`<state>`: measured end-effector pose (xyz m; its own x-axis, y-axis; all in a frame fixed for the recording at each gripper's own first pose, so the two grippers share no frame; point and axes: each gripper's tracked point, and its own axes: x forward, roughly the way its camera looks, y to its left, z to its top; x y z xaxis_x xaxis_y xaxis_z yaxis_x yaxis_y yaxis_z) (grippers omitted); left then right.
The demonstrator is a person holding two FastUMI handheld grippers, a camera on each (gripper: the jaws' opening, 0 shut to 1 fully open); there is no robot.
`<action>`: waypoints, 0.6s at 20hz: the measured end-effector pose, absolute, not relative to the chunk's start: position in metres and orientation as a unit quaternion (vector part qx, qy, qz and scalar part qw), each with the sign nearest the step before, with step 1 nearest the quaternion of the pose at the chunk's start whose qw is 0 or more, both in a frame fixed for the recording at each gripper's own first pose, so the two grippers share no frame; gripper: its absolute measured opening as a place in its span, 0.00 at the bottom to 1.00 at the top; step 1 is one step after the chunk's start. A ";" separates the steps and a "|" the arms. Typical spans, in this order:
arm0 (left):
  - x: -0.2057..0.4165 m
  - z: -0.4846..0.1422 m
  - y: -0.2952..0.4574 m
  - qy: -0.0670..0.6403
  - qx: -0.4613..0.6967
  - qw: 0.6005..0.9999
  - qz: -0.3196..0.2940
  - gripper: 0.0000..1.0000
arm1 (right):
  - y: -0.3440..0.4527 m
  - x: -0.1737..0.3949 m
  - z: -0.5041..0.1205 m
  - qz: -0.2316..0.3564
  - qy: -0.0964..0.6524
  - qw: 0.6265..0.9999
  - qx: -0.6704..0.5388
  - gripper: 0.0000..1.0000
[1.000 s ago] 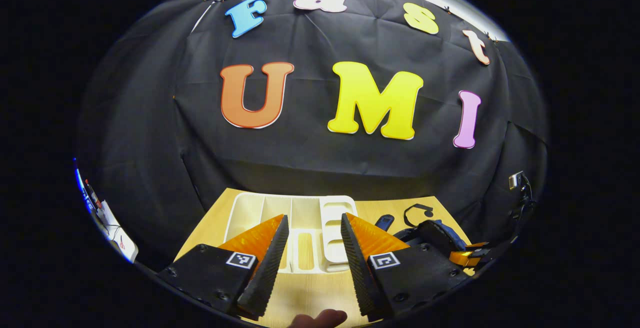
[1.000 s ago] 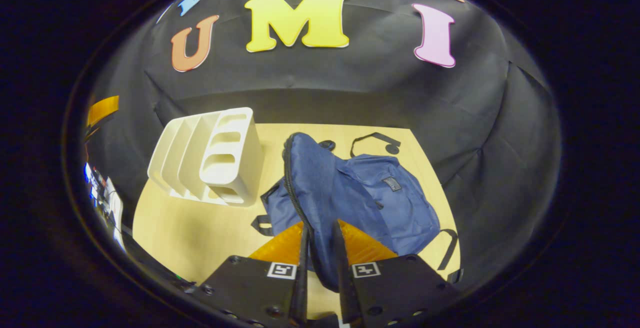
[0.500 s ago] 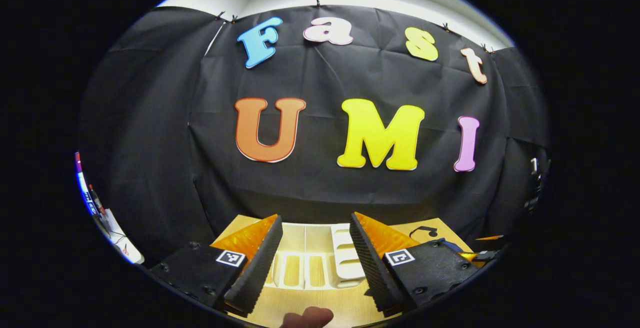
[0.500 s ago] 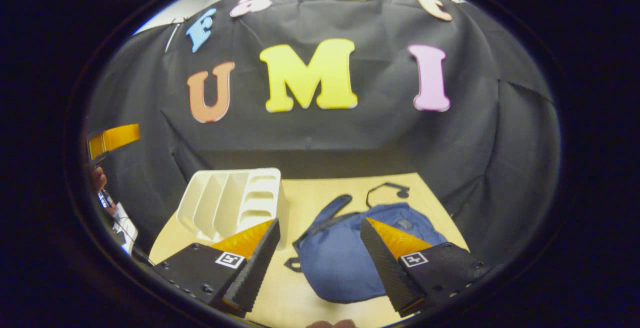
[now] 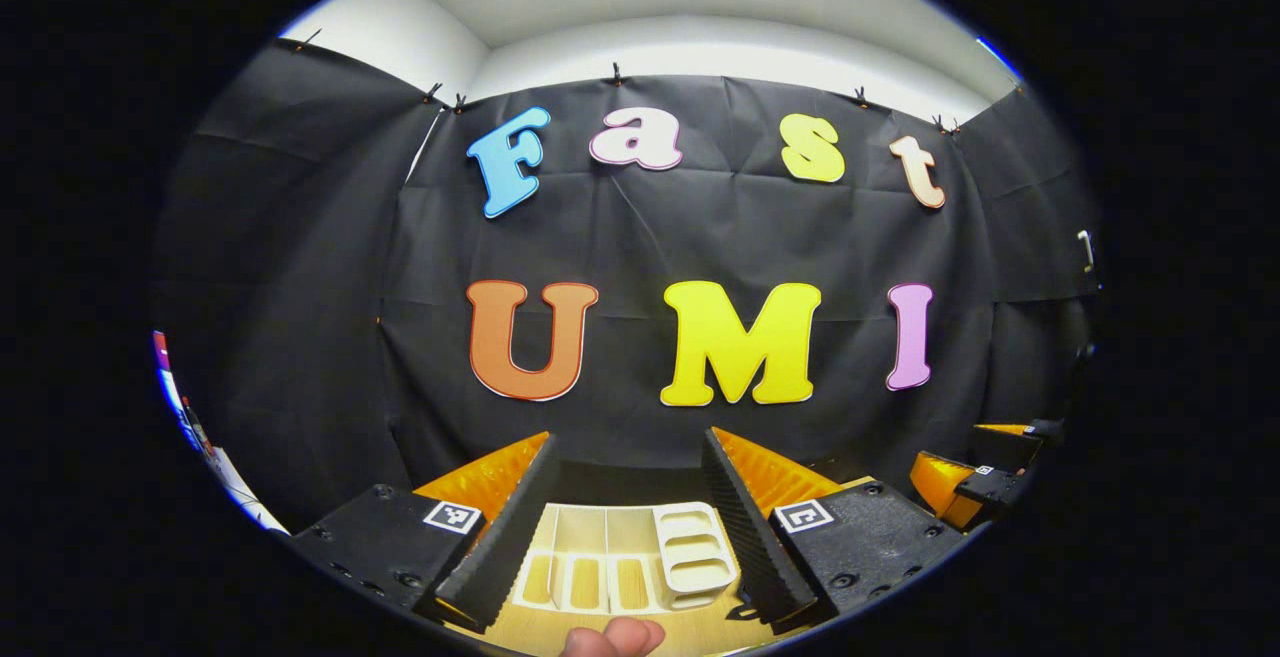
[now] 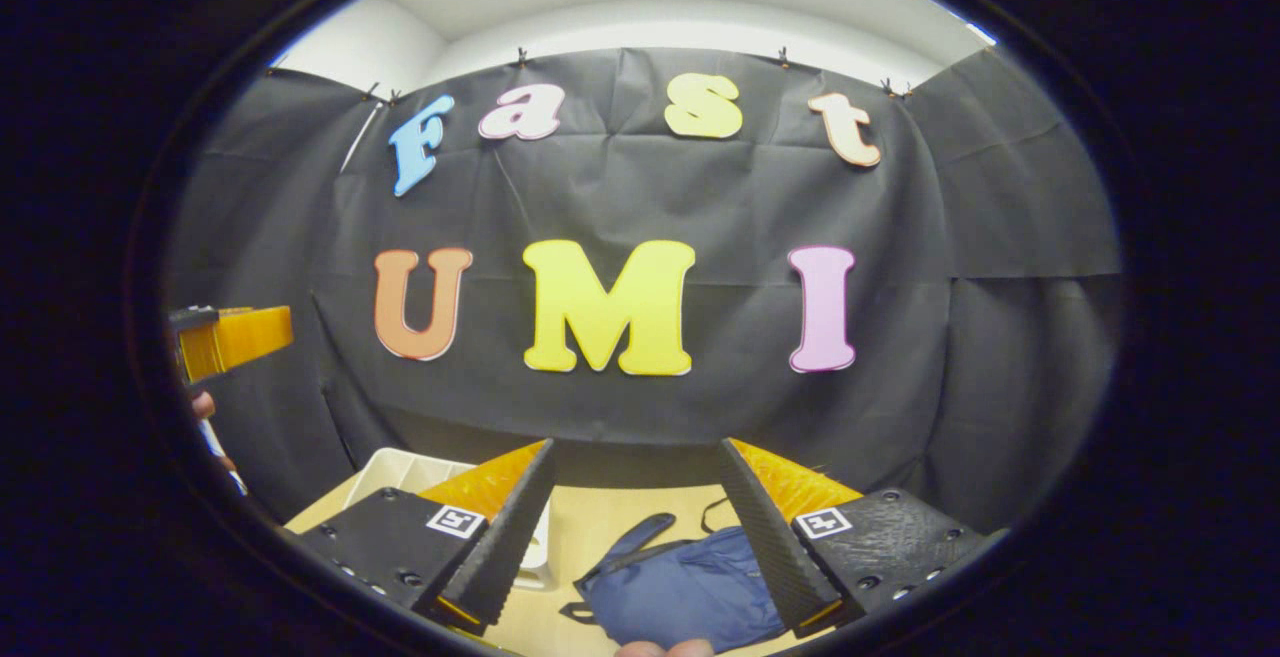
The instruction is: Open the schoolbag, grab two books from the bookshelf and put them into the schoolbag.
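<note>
The blue schoolbag (image 6: 690, 592) lies flat on the wooden table (image 6: 600, 527), low in the right gripper view, with a strap reaching toward the back. My right gripper (image 6: 635, 445) hangs open above it, holding nothing. The white bookshelf (image 5: 625, 557) is a slotted rack standing on the table; the slots I can see hold nothing. It sits below and between the fingers of my left gripper (image 5: 628, 439), which is open and raised well above it. In the right gripper view the bookshelf (image 6: 400, 467) peeks out behind the left finger.
The other gripper (image 5: 975, 492) shows at the right edge of the left gripper view. In the right gripper view the left gripper (image 6: 235, 337) is at the far left. A thumb (image 5: 612, 637) shows at the bottom. The black cloth wall rises close behind the table.
The right gripper went from shut at the bag's edge to open, and the bag dropped flat. Both grippers rose and tilted upward, so table, bag and bookshelf slid down in view.
</note>
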<state>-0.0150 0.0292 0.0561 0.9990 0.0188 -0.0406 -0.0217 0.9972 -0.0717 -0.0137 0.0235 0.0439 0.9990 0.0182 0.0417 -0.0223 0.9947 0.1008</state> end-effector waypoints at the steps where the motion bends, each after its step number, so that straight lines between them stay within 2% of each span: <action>1: -0.018 0.056 0.028 0.019 -0.038 0.999 0.010 0.91 | 0.023 -0.015 0.046 0.010 -0.025 0.998 0.050 0.96; 12: -0.029 0.057 0.037 0.021 -0.045 0.999 0.020 0.91 | 0.020 -0.021 0.064 0.015 -0.051 0.998 0.044 0.97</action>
